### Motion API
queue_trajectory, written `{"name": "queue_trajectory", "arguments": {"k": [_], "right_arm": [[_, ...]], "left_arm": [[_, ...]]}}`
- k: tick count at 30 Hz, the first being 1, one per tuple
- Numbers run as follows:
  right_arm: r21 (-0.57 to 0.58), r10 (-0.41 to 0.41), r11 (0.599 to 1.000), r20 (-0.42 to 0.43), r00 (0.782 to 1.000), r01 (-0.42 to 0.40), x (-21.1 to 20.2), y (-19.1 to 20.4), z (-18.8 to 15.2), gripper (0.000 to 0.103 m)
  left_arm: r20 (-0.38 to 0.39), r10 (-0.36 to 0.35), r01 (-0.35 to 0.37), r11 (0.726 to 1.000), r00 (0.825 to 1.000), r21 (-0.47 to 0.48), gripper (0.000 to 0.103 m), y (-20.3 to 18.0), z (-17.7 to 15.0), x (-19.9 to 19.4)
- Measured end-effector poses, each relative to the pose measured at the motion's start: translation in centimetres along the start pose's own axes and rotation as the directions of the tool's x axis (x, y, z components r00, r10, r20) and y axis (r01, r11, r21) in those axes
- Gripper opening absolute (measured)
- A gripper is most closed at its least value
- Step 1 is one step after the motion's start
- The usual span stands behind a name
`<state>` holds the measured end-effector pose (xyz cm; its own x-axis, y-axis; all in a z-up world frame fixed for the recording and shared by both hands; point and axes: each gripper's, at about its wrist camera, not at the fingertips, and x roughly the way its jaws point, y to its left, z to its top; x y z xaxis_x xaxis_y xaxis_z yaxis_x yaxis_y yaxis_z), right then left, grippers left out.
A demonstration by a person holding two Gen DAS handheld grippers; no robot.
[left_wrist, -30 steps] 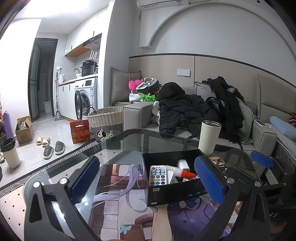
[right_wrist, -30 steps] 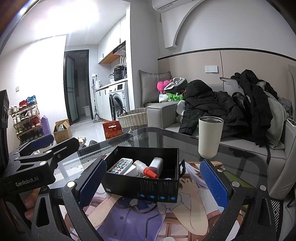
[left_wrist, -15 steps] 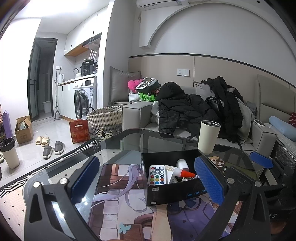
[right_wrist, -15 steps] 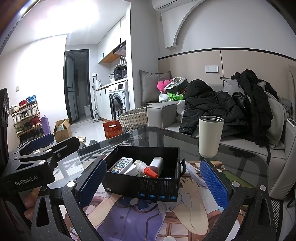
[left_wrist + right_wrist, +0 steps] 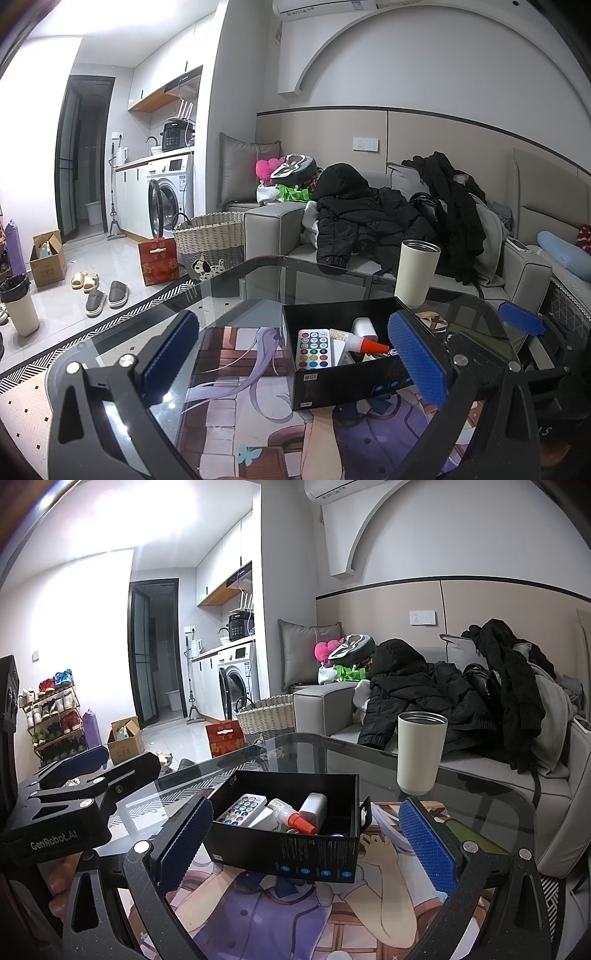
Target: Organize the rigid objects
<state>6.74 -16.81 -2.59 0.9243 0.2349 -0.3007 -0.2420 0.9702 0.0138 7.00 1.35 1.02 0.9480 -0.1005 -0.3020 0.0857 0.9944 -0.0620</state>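
Black box [image 5: 291,834] on the glass tabletop [image 5: 476,786], holding remote, glue bottle and a white container.
Left gripper [image 5: 291,354] and right gripper [image 5: 306,838]: jaws spread wide, empty, above the printed mat [image 5: 280,915]. Remote [image 5: 242,809] lies at the box's left; glue bottle [image 5: 291,816] beside it. Cream tumbler [image 5: 419,753] stands upright behind the box, apart from it.

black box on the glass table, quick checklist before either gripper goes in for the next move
1. Left gripper open, empty: ok.
2. Right gripper open, empty: ok.
3. Black box upright, top open: ok.
4. Remote, glue bottle and white bottle inside the box: ok.
5. Cream tumbler upright, apart from the box: ok.
6. Anything left loose on the glass table: cannot tell.
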Motion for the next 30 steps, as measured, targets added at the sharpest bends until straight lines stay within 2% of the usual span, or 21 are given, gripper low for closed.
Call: {"name": "queue_trajectory", "arguments": {"k": [30], "right_arm": [[-0.001,0.003,1.000,-0.003,1.000,-0.003,0.26,0.27,-0.23,0.102]], "left_arm": [[0.002,-0.001,0.001,1.000,1.000,0.000,0.103,-0.14,-0.04,0.09]]}}
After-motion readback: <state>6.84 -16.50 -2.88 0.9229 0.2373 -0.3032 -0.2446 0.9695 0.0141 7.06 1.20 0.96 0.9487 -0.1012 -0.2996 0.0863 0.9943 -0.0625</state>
